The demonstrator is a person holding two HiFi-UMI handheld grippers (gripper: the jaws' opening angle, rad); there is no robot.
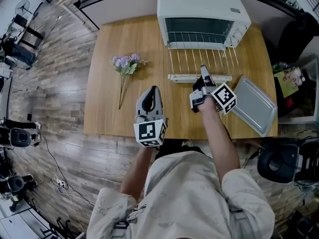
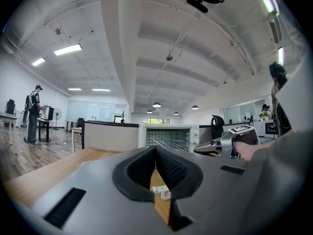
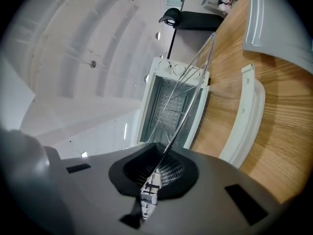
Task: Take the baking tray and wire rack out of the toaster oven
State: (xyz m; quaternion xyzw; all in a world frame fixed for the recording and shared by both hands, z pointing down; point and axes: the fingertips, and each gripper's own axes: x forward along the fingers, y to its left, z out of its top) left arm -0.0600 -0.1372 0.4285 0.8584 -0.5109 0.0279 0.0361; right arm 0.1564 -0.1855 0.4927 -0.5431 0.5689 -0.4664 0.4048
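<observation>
Wire rack (image 1: 202, 59) gripped by my right fingers (image 3: 177, 172), left fingers (image 2: 172, 170) shut empty, could jam in the toaster oven (image 1: 199, 4) if tilted.

Cream shirt (image 1: 185, 198), black-and-white marker cubes (image 1: 150, 133)

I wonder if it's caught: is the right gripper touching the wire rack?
Touching. The right gripper view shows the right gripper closed on the wire rack.

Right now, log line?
right claw shut on rack; rack partly out of oven; tray on table; left claw shut, empty
</observation>
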